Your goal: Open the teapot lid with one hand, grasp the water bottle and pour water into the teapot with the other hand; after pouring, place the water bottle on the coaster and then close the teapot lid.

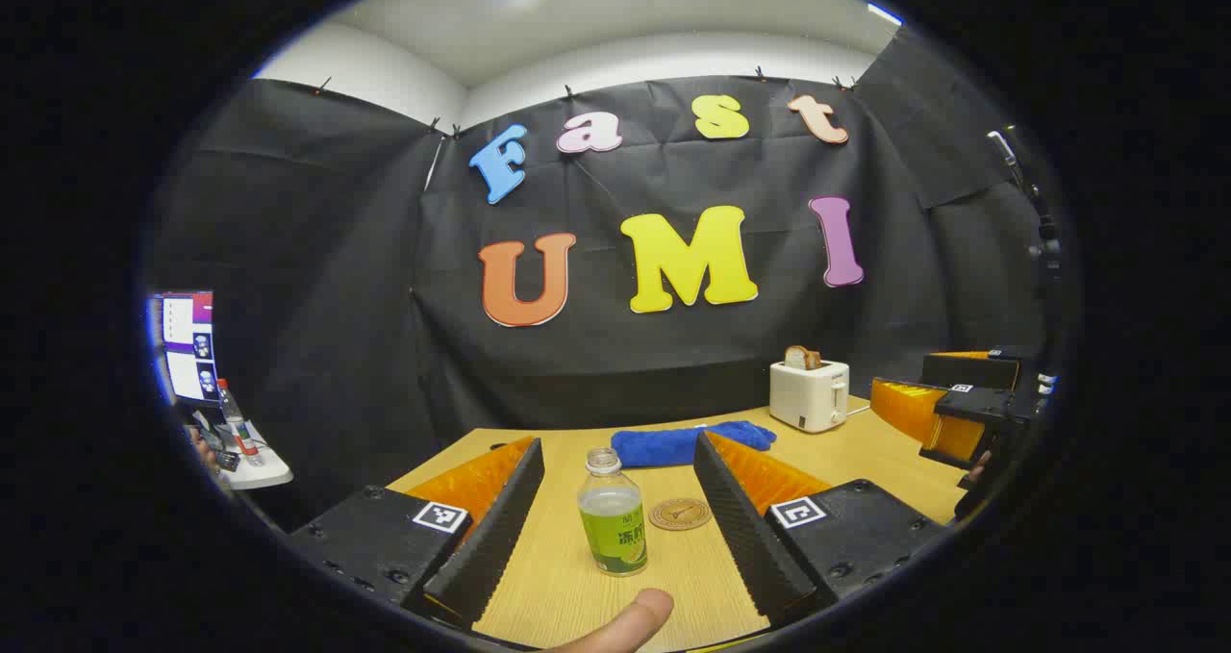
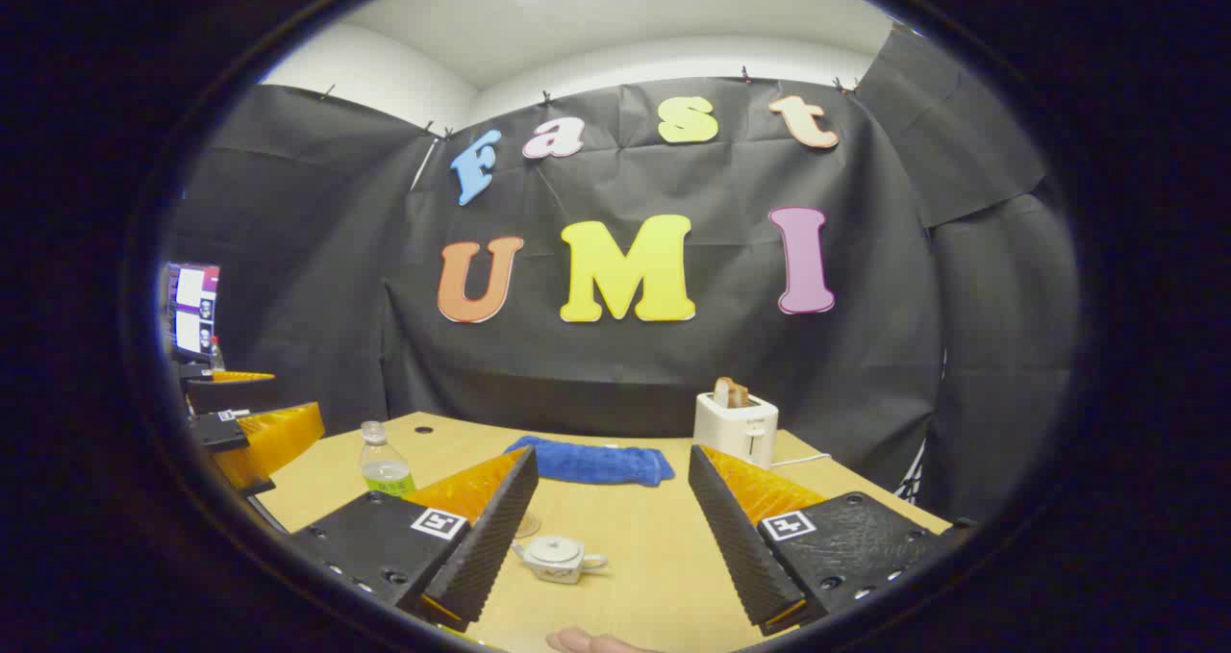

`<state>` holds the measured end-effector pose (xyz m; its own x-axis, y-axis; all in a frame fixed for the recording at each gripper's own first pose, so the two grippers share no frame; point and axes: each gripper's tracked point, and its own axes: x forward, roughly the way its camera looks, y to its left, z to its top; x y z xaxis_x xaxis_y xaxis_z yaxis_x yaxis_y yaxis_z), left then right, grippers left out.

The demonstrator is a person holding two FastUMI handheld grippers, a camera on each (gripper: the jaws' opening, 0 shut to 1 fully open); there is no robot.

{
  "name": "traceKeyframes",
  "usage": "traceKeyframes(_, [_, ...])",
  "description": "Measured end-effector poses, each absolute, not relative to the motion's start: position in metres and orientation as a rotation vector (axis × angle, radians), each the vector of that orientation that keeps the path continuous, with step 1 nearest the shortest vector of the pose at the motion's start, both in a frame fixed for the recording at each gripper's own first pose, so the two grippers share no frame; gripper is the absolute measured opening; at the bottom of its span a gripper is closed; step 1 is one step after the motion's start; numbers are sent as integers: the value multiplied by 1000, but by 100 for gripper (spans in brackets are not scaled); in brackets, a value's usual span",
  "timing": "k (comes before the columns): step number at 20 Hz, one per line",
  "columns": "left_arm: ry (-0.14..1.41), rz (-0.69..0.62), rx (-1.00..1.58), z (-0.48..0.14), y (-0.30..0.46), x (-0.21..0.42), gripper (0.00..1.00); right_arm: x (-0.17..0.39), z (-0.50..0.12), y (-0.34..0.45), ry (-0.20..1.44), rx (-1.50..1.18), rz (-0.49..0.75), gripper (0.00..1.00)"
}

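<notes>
- Poking up at the bottom edge of the left gripper view, a fingertip [image 1: 630, 622] is showing just below the water bottle [image 1: 613, 515].
- Left gripper [image 1: 615, 586] is hovering with its jaws spread wide, holding nothing; the capless water bottle is standing upright on the wooden table [image 1: 866, 446] between its fingers, touching neither.
- Just right of the bottle and a little behind it, a round coaster [image 1: 680, 514] is lying flat, with a blue towel [image 1: 688, 442] and a white toaster [image 1: 809, 395] sitting farther back.
- Right gripper [image 2: 606, 590] is also hanging wide open and empty above the table.
- Between its fingers, nearer the left one, the small white teapot [image 2: 558, 557] is sitting with its lid on.
</notes>
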<state>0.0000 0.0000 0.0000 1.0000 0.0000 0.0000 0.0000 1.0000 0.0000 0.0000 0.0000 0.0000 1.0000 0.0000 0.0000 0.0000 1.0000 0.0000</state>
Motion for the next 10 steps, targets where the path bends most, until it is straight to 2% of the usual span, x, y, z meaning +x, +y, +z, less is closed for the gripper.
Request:
traceKeyframes(1, [3,-5,-4,-2,0,0,98,1,3,-3,-18,7,-10,97])
traceKeyframes(2, [7,-7,-8,-5,2,0,98,3,3,-3,-19,12,-7,95])
traceKeyframes(10, [44,39,-34,-23,28,14,98,9,-11,-12,9,-5,10,95])
